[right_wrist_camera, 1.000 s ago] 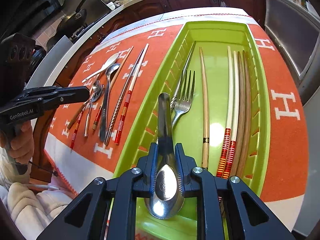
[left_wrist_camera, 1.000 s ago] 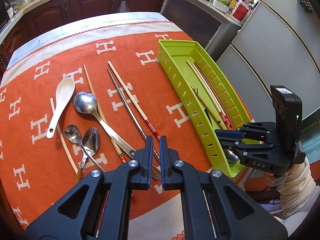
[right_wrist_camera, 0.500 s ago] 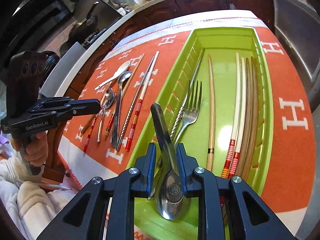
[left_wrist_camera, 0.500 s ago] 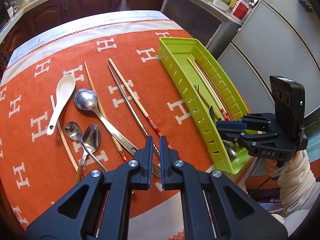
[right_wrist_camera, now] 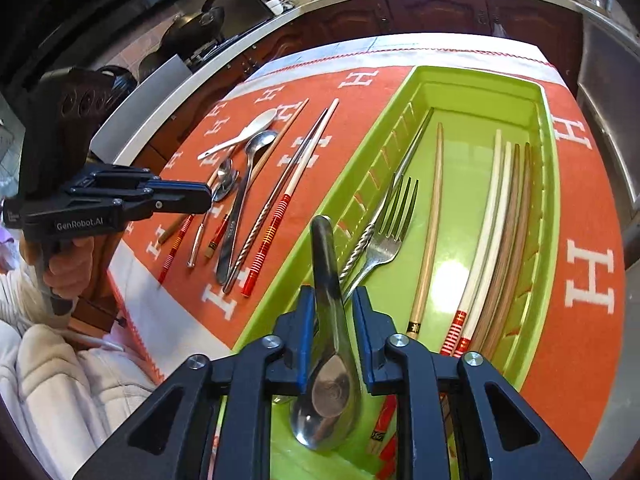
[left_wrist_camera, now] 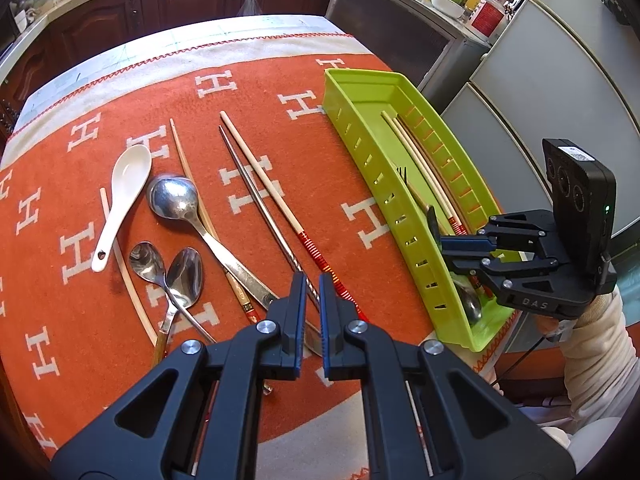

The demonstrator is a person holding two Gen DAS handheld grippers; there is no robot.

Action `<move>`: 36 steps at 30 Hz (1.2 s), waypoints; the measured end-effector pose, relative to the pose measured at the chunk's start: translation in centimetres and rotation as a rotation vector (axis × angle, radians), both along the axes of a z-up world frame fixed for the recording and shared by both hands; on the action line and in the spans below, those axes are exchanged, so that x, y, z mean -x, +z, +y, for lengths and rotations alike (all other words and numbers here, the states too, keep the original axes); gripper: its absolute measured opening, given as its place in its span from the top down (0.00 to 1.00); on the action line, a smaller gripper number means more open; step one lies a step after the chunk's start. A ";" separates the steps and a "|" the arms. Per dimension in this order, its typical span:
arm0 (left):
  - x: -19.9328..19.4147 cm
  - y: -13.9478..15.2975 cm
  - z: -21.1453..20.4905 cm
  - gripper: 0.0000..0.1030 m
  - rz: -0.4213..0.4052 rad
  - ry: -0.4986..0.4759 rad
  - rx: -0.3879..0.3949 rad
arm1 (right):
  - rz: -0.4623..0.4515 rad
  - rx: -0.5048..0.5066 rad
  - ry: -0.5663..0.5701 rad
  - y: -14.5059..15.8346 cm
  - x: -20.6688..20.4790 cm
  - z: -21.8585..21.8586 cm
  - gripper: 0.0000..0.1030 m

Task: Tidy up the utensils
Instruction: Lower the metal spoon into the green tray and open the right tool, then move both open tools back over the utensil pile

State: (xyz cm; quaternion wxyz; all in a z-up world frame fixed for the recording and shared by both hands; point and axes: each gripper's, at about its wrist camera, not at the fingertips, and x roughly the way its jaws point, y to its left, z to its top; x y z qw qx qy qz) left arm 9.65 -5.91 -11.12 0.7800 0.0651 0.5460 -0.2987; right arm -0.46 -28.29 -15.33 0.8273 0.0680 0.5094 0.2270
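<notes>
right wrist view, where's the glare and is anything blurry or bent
Right wrist view: a bright glare patch on the green tray floor beside the fork; the spoon bowl between the claw fingers is soft; the counter edge bows from fisheye. Left wrist view: sharp, evenly lit, the orange cloth curved.

Lime-green tray point(right_wrist_camera: 550, 216); orange cloth point(left_wrist_camera: 256, 92), white H pattern.

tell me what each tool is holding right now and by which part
The right tool has the dark-handled steel spoon between its fingers at the neck, just above the bowl, over the green tray. The left tool is shut on nothing.
</notes>
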 end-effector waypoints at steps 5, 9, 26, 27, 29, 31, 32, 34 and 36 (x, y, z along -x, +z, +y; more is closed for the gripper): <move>-0.3 0.1 0.4 0.96 0.001 0.008 0.010 | -0.005 0.102 -0.048 0.2 0.2 0.9 0.89; -0.4 0.0 0.6 0.96 0.002 0.012 0.021 | 0.062 0.323 -0.140 0.3 -0.2 2.1 0.99; 0.3 0.4 2.5 0.96 -0.014 0.020 0.062 | 0.155 0.221 -0.249 2.0 -1.0 2.5 0.77; 0.3 0.3 2.6 0.96 -0.013 0.021 0.062 | 0.148 0.217 -0.252 2.2 -1.0 2.5 0.76; 0.2 0.3 2.6 0.96 -0.011 0.023 0.062 | 0.142 0.207 -0.255 2.6 -0.9 2.5 0.76; 0.3 0.3 2.5 0.96 -0.012 0.022 0.061 | 0.133 0.206 -0.254 3.0 -0.7 2.3 0.76; 0.4 0.3 2.4 0.96 -0.014 0.020 0.060 | 0.128 0.205 -0.254 3.2 -0.6 2.3 0.76; 0.6 0.4 2.4 0.96 -0.020 0.019 0.058 | 0.112 0.189 -0.252 3.9 -0.4 2.4 0.76; 0.7 0.5 2.5 0.96 -0.030 0.021 0.052 | 0.083 0.174 -0.247 5.0 0.0 2.7 0.76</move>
